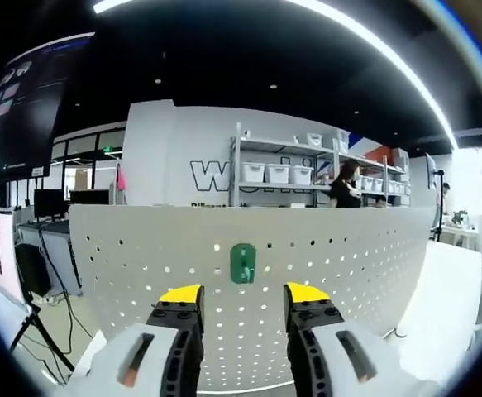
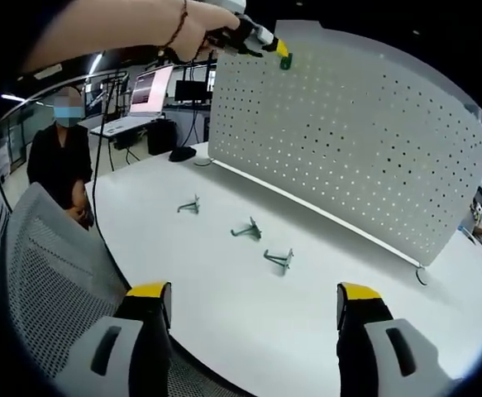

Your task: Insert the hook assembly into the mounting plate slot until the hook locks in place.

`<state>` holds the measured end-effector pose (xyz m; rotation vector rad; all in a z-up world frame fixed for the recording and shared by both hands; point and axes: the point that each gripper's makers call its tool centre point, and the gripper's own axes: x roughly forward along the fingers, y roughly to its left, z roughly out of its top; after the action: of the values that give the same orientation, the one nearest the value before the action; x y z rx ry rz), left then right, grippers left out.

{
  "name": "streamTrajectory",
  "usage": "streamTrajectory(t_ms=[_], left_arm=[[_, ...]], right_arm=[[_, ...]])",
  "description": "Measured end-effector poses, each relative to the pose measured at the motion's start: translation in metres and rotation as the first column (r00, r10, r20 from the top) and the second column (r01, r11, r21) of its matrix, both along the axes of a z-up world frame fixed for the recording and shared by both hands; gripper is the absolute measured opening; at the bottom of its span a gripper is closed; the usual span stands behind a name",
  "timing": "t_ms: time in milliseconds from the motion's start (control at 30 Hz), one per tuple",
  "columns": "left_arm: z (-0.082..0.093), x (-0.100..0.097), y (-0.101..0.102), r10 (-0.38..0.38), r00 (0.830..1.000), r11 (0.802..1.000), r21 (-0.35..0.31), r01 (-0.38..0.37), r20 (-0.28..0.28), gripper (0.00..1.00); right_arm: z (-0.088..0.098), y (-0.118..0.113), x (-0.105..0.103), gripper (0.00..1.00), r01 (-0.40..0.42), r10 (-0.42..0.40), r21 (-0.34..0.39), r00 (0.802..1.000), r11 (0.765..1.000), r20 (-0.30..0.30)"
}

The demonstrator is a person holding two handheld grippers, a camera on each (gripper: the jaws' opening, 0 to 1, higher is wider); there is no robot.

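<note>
Facing me across the white table (image 2: 249,322) stands the one big thing here, a single white pegboard (image 1: 340,273), upright and curved, its face dotted with rows of small holes; in the right gripper view the same pegboard (image 2: 365,141) runs slantwise along the table's far side. On it sits one green hook (image 1: 242,263), set against the board near its top edge, straight ahead between my left gripper's (image 1: 243,296) jaws. Those jaws stand wide apart with yellow tips and hold nothing; the hook is beyond them, and I cannot tell whether they touch it.

In the right gripper view I see the left gripper (image 2: 275,48) from the side, held in my hand (image 2: 193,29), its yellow tip right at the green hook (image 2: 286,61) at the board's upper corner.

My right gripper (image 2: 253,296) hangs low over the table, its jaws spread wide and empty.

Three grey metal hooks lie loose on the table, well apart from the board: one to the left (image 2: 189,206), one in the middle (image 2: 247,229), one nearest me (image 2: 279,260). Nothing lies between them and the board.

Around: a mesh chair back (image 2: 50,273) just by the table edge, a seated person (image 2: 59,157) beyond it, a shelving rack (image 1: 307,169) with white bins behind the board, and another person (image 1: 344,186) standing there.
</note>
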<state>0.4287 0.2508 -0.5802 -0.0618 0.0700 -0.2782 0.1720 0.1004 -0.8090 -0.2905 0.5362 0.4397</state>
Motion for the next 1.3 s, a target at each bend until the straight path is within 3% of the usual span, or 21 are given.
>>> streamTrajectory(t_ms=[100,267,433,667,767,900,1300], left_arm=[[-0.001,-0.009,0.009,-0.015,1.000,0.999,-0.031,0.014,-0.012,0.51],[-0.013,-0.029,0.020,-0.059,0.997,0.997,-0.056,0.056,-0.056,0.53],[-0.047,-0.059,0.029,-0.096,0.985,0.995,-0.003,0.097,-0.140,0.57],[-0.095,-0.105,0.032,-0.137,0.960,0.988,0.041,0.151,-0.244,0.60],[-0.112,-0.129,0.030,-0.166,0.946,0.974,0.101,0.201,-0.279,0.61],[-0.132,-0.159,0.025,-0.206,0.922,0.959,0.121,0.257,-0.328,0.61],[-0.163,-0.206,0.010,-0.241,0.880,0.957,0.048,0.285,-0.410,0.62]], right_arm=[[0.000,0.001,0.000,0.80,-0.003,0.003,0.000,1.000,1.000,0.003],[0.000,0.002,0.000,0.80,-0.007,0.007,0.005,1.000,1.000,0.003],[0.000,0.003,-0.001,0.79,-0.009,0.009,0.009,1.000,1.000,0.001],[0.000,0.005,-0.002,0.79,-0.021,0.021,0.007,1.000,1.000,0.000],[0.000,0.005,-0.003,0.79,-0.022,0.022,0.006,1.000,1.000,-0.002],[-0.001,0.006,-0.003,0.79,-0.028,0.028,0.004,1.000,1.000,-0.004],[-0.001,0.006,-0.005,0.77,-0.028,0.028,0.006,1.000,1.000,-0.005]])
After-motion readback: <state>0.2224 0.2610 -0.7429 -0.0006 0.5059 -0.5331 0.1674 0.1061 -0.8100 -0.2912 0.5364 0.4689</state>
